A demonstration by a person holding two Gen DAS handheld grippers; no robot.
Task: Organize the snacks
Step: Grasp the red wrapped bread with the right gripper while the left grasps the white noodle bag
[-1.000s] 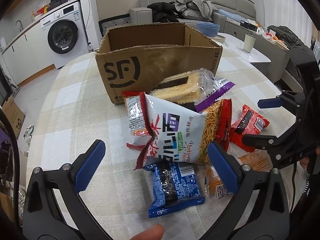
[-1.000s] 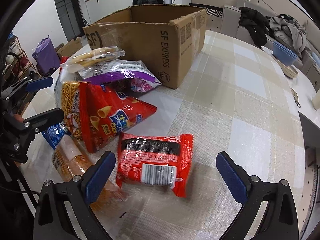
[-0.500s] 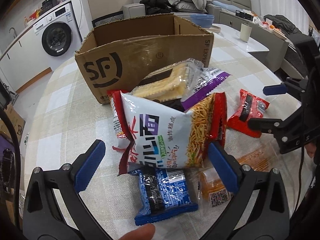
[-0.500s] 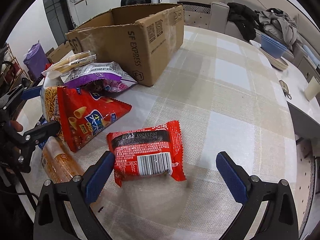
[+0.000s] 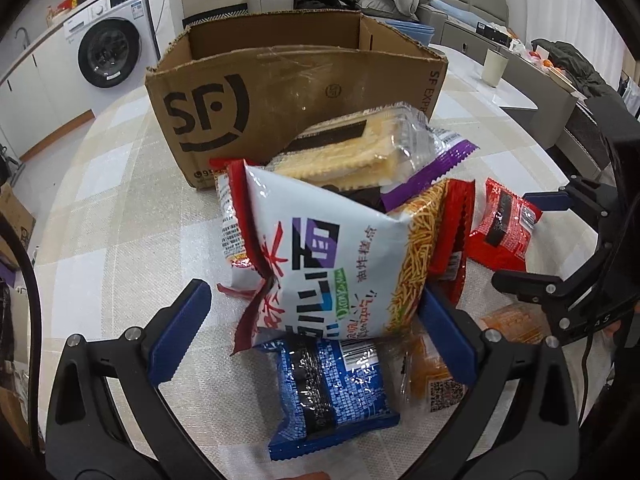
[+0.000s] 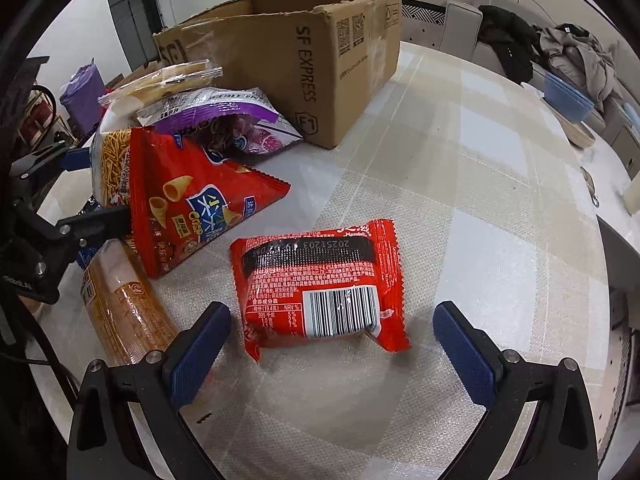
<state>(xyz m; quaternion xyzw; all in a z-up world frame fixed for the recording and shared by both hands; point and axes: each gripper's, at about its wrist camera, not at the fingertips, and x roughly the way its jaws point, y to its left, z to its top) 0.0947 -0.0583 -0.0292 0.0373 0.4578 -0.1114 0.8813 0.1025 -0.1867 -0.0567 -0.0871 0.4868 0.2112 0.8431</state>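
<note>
We hold our left gripper point(image 5: 312, 336) with its fingers spread wide over the heap of snacks on the checked table point(image 5: 120, 208). Between them lies the blue packet point(image 5: 328, 392), flat on the cloth, with the white noodle bag point(image 5: 328, 256) resting over its far end. The right finger touches or sits just beside an orange packet point(image 5: 432, 376); we cannot tell which. Behind the heap stands the open cardboard box point(image 5: 280, 92), with a clear cracker pack point(image 5: 352, 152) leaning on top of the pile just in front of it.

Our right gripper point(image 6: 332, 344) is likewise released, fingers wide apart, framing the red packet point(image 6: 320, 284), which lies barcode up and apart from both fingers. To its left lie the red cone-snack bag point(image 6: 192, 200) and a purple bag point(image 6: 224, 116) beside the box.
</note>
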